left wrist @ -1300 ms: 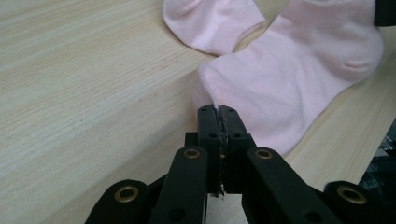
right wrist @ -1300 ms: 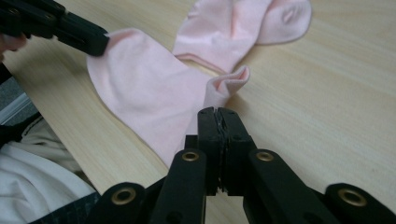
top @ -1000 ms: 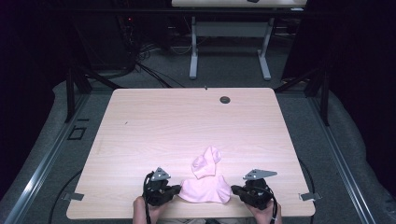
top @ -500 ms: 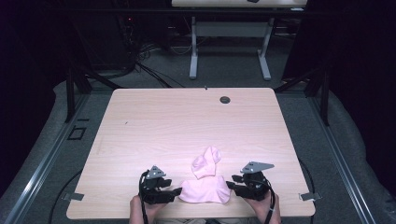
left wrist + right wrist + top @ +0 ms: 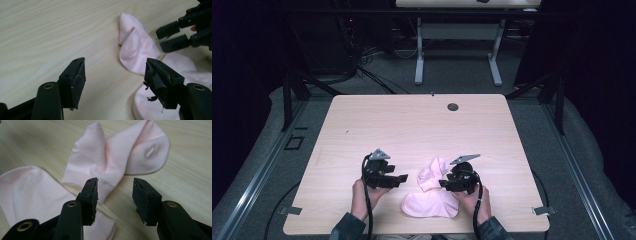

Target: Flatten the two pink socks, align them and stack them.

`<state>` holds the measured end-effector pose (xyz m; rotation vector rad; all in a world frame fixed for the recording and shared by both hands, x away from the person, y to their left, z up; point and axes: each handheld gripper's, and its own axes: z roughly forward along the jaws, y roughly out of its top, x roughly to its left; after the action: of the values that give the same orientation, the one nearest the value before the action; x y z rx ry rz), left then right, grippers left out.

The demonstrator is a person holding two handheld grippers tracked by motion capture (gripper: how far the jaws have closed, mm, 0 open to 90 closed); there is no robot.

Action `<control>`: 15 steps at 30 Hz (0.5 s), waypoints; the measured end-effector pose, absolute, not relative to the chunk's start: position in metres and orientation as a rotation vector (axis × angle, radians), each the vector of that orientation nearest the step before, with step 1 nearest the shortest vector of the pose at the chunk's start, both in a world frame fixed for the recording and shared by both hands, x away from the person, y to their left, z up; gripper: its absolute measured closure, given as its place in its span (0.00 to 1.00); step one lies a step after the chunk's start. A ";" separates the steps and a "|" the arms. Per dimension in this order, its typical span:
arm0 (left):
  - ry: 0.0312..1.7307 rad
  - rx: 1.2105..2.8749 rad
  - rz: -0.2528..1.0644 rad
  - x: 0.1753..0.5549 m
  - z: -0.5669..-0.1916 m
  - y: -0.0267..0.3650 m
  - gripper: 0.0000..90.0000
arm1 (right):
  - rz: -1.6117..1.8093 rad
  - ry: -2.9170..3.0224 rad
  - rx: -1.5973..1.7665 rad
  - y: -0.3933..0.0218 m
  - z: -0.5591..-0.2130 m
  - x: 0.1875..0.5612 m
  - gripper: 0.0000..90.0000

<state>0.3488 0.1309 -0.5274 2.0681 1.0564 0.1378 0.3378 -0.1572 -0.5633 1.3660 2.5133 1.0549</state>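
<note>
Each hand-held gripper, left gripper (image 5: 399, 178) and right gripper (image 5: 443, 184), is black, with a grey three-cornered plate on top and a black cable trailing back past the wrist. The fingers (image 5: 90, 197) are blocky black pads, worn at the edges, fixed on arms with brass-coloured rivets. The sleeves (image 5: 348, 227) are dark.

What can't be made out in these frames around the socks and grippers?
- High view: where the two pink socks overlap; too small, and the right gripper covers part.
- Left gripper view: the lower sock is partly behind the left gripper jaw and cut off by the bottom edge.
- Right gripper view: the flat sock runs off the left edge and under a jaw.
- High view: the dark round thing at the table's far edge; too small to name.
</note>
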 end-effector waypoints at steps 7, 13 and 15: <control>0.994 2.168 0.093 0.408 -0.528 0.087 0.43 | 1.039 2.493 1.356 -0.153 -0.565 0.338 0.63; 0.986 2.272 -0.054 0.453 -0.544 0.047 0.44 | 1.036 2.476 1.339 -0.149 -0.567 0.336 0.65; 0.979 2.300 -0.081 0.460 -0.549 0.037 0.46 | 1.023 2.488 1.328 -0.148 -0.568 0.336 0.66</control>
<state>0.4598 0.0374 -0.5491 2.2997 0.9788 -0.0812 0.3363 -0.1476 -0.5683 1.3284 2.4880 1.0228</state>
